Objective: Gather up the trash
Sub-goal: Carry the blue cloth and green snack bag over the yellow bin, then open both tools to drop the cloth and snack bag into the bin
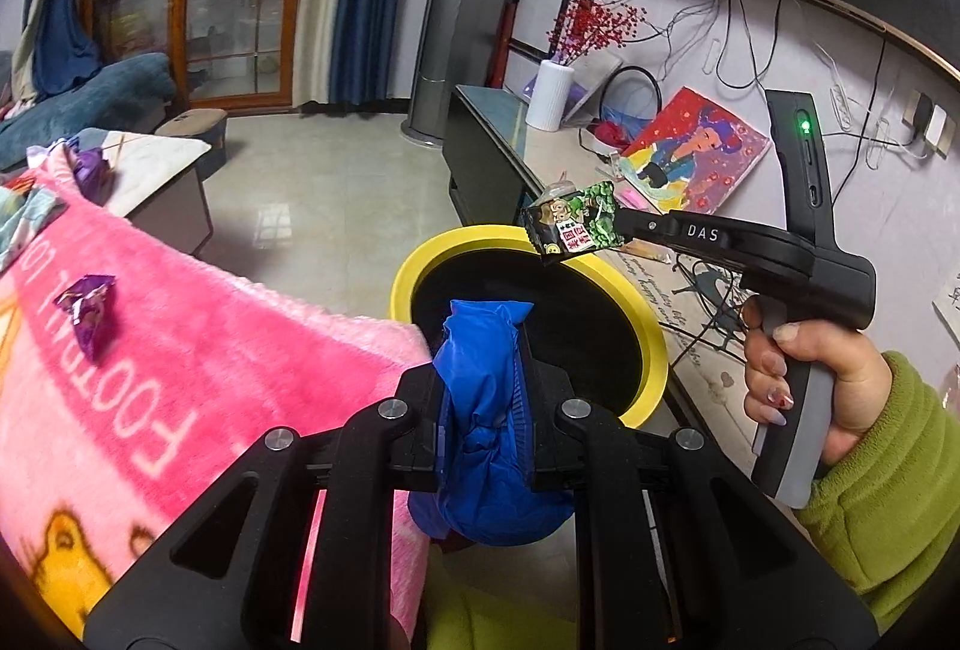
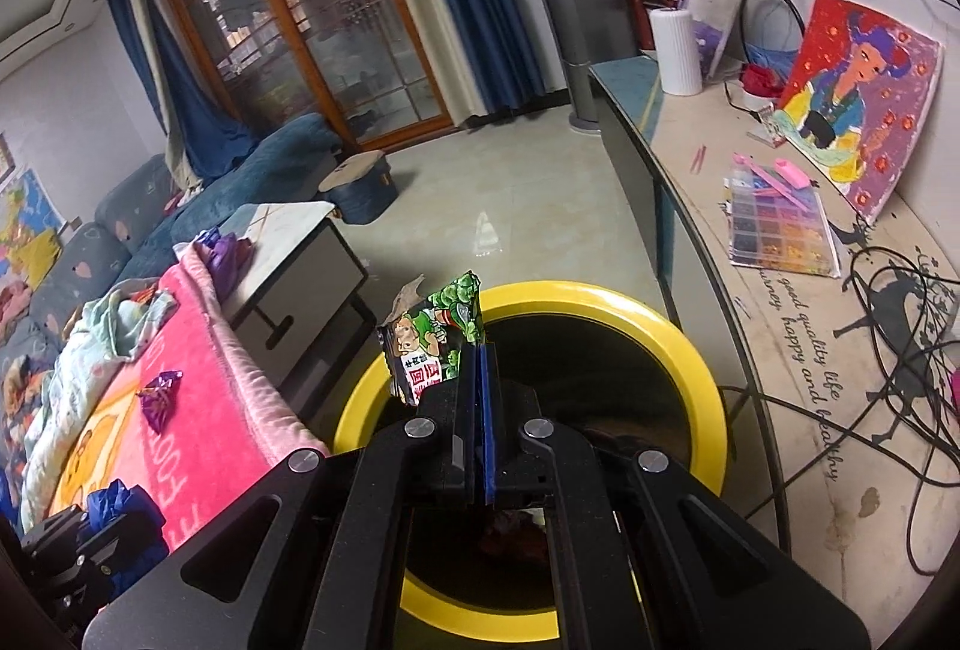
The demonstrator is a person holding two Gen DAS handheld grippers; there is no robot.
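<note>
My left gripper point(image 1: 487, 335) is shut on a crumpled blue plastic bag point(image 1: 480, 380), held just at the near rim of the yellow-rimmed bin point(image 1: 651, 350). My right gripper point(image 2: 479, 350) is shut on a green snack wrapper point(image 2: 429, 344) and holds it above the bin point(image 2: 690, 344); in the left wrist view the wrapper point(image 1: 570, 224) hangs over the bin's far rim from the right gripper point(image 1: 618, 224). A purple candy wrapper point(image 1: 87, 311) lies on the pink blanket point(image 1: 180, 350), also seen in the right wrist view point(image 2: 159, 398). The left gripper point(image 2: 105, 524) shows at the lower left there.
A low table point(image 2: 288, 230) with purple wrappers point(image 2: 225, 248) stands beyond the blanket. A long TV cabinet point(image 2: 690, 158) on the right holds a white vase point(image 2: 675, 50), a painting point(image 2: 858, 98), a bead box point(image 2: 780, 230) and cables. A blue sofa point(image 2: 144, 230) is at left.
</note>
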